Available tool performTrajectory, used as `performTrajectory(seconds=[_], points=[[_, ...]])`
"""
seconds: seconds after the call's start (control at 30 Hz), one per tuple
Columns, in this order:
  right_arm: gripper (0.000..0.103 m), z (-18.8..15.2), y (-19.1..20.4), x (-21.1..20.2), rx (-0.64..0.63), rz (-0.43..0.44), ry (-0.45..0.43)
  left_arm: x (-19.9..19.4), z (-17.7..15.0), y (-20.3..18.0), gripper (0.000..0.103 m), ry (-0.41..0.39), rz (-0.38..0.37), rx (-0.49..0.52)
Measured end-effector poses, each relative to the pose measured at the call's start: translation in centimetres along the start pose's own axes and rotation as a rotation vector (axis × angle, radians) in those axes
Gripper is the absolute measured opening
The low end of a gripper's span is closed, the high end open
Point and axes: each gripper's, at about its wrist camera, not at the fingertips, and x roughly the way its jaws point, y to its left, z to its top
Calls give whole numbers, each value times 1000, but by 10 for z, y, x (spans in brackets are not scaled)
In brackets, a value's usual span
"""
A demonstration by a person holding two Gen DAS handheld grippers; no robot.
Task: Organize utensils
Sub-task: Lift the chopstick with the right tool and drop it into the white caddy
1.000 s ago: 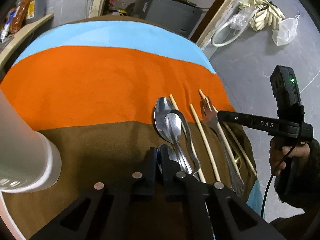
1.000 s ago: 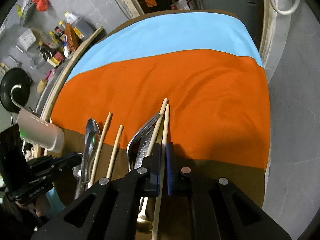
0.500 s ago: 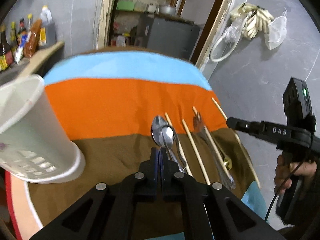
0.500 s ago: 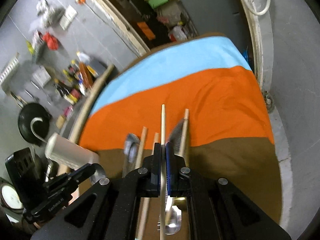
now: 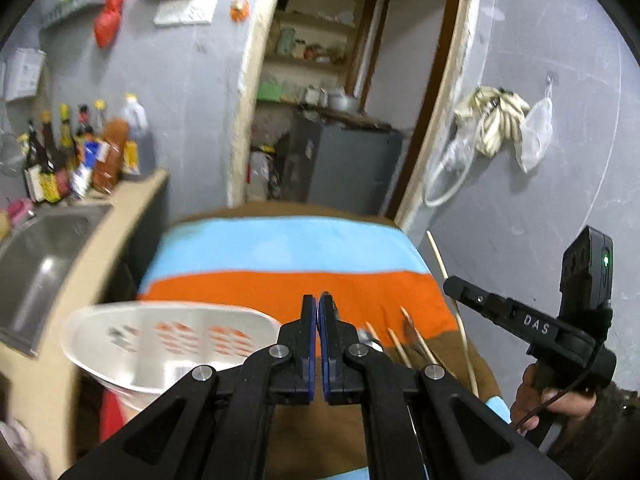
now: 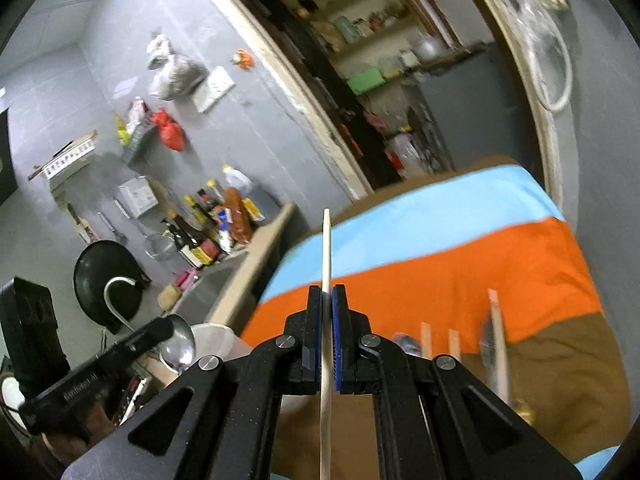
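My left gripper [image 5: 319, 312] is shut on a steel spoon; its bowl [image 6: 179, 344] sticks out past the fingers in the right wrist view. It hangs beside the white perforated utensil holder [image 5: 160, 344]. My right gripper [image 6: 327, 304] is shut on a wooden chopstick [image 6: 327, 248], lifted above the striped cloth [image 6: 460, 264]. That chopstick also shows in the left wrist view [image 5: 448, 280]. Other chopsticks [image 5: 396, 344], a fork [image 6: 486, 344] and spoons lie on the cloth's brown band.
A steel sink [image 5: 44, 256] and counter with sauce bottles [image 5: 80, 152] are on the left. A doorway with shelves [image 5: 316, 80] lies beyond the table. A black pan [image 6: 106, 280] hangs on the left wall.
Both grippers rose off the cloth and tilted up, the left with the spoon, the right with the chopstick. The holder now sits just left of my left gripper.
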Motion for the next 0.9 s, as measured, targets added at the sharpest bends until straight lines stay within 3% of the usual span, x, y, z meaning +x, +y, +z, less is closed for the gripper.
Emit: performTrajectory(seconds=[0.3,0.53,0.73,0.9], points=[[4,16,88,26,-58,83,-161,-54,38,95,2,-133,149,-54],[4,11,137,51,-151,11,-250,-61,48,148,2,-181,299,-85],[4,7,140,65,-121,-24,-296,-44,44,166,2,-191,390,-95],[4,-3,131,76,-62,-23,-331,-27,39,164,3,-181,440,-43]])
